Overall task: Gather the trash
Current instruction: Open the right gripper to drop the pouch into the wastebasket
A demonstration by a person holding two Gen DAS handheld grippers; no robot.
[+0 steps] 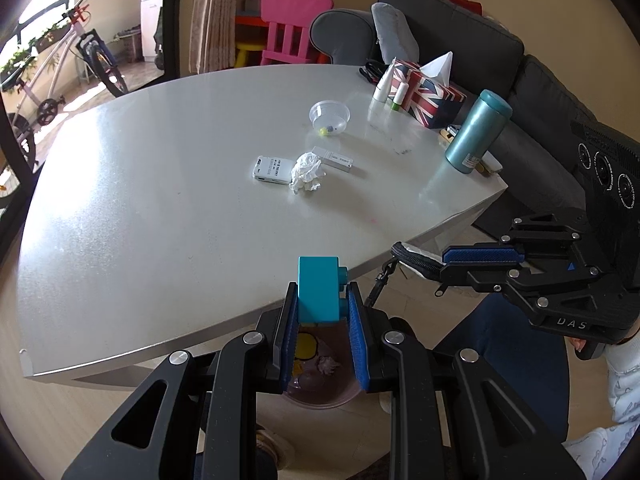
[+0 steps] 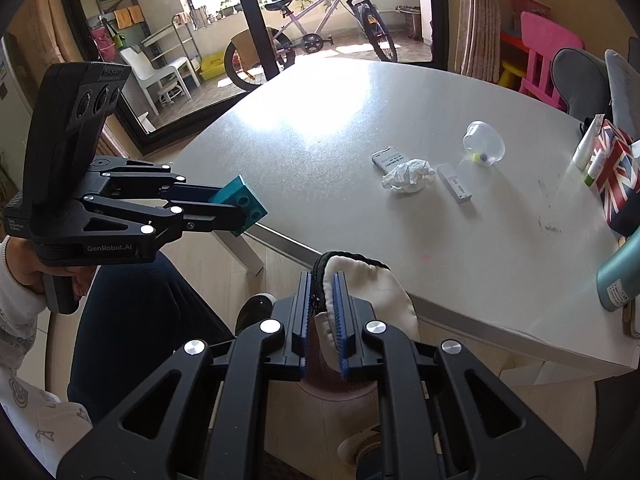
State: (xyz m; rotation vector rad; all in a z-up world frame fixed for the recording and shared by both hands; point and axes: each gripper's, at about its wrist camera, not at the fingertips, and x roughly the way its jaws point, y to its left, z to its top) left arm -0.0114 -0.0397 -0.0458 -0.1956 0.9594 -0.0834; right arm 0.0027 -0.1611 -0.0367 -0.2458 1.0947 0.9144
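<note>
My left gripper [image 1: 322, 300] is shut on a teal toy brick [image 1: 320, 290], held off the table's near edge above a pinkish bin [image 1: 320, 380] with scraps in it. It also shows in the right wrist view [image 2: 236, 208] with the brick [image 2: 240, 204]. My right gripper [image 2: 322, 304] is shut on the zippered rim of a white pouch [image 2: 372, 288], beside the table's edge; the left wrist view shows it [image 1: 440, 266] with the pouch [image 1: 416, 260]. A crumpled white tissue [image 1: 306, 172] lies mid-table, also in the right wrist view [image 2: 408, 176].
On the grey table [image 1: 160, 200] lie a white card box [image 1: 272, 169], a white test cassette [image 1: 334, 158], a clear bowl [image 1: 330, 117], a flag tissue box [image 1: 428, 96] and a teal flask [image 1: 478, 132]. A grey sofa [image 1: 500, 48] stands behind. My legs are below.
</note>
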